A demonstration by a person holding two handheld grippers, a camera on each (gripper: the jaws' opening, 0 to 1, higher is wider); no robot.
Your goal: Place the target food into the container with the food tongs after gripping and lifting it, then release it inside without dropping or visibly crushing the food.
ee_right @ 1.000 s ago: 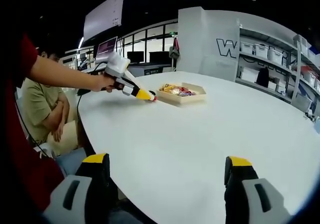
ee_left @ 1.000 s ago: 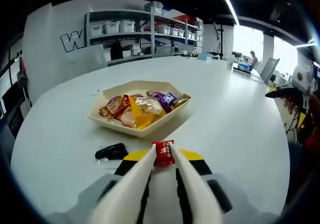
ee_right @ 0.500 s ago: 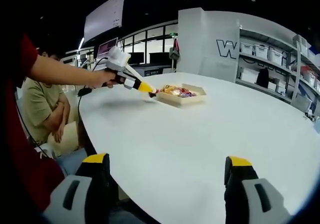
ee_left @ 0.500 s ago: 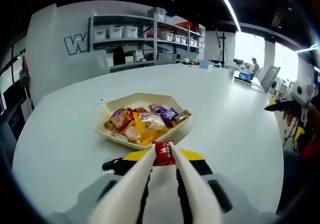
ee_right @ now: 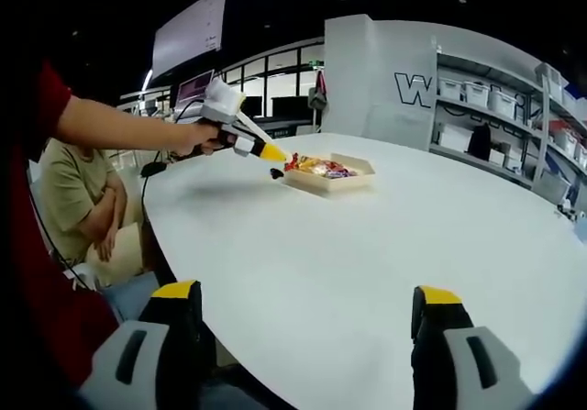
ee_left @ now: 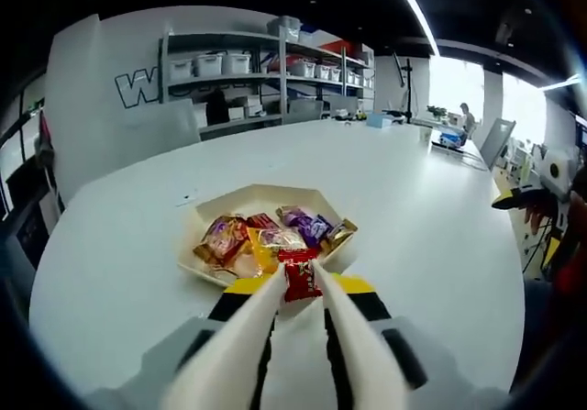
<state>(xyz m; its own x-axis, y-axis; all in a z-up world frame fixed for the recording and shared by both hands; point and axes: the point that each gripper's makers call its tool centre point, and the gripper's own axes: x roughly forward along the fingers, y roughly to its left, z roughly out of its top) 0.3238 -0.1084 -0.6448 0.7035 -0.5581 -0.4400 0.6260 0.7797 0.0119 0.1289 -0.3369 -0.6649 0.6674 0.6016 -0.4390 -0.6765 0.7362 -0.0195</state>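
My left gripper [ee_left: 298,277] is shut on a small red snack packet [ee_left: 299,275] and holds it in the air at the near rim of a shallow beige tray [ee_left: 209,273]. The tray holds several wrapped snacks: orange, yellow and purple packets [ee_left: 266,238]. In the right gripper view the left gripper [ee_right: 286,160] reaches in from the left, held by a hand, with the red packet [ee_right: 291,161] at its tips over the tray's [ee_right: 353,182] left edge. My right gripper [ee_right: 303,314] stands open low over the near table edge, nothing between its jaws.
A small black object [ee_right: 274,173] lies on the white round table [ee_right: 367,245] just left of the tray. A seated person [ee_right: 83,199] is at the left beyond the table edge. Shelves with bins [ee_left: 266,66] stand behind.
The left gripper has lifted the red packet off the table and carried it forward to the tray's near rim. The black object has dropped out of the left gripper view. The right gripper has not moved.
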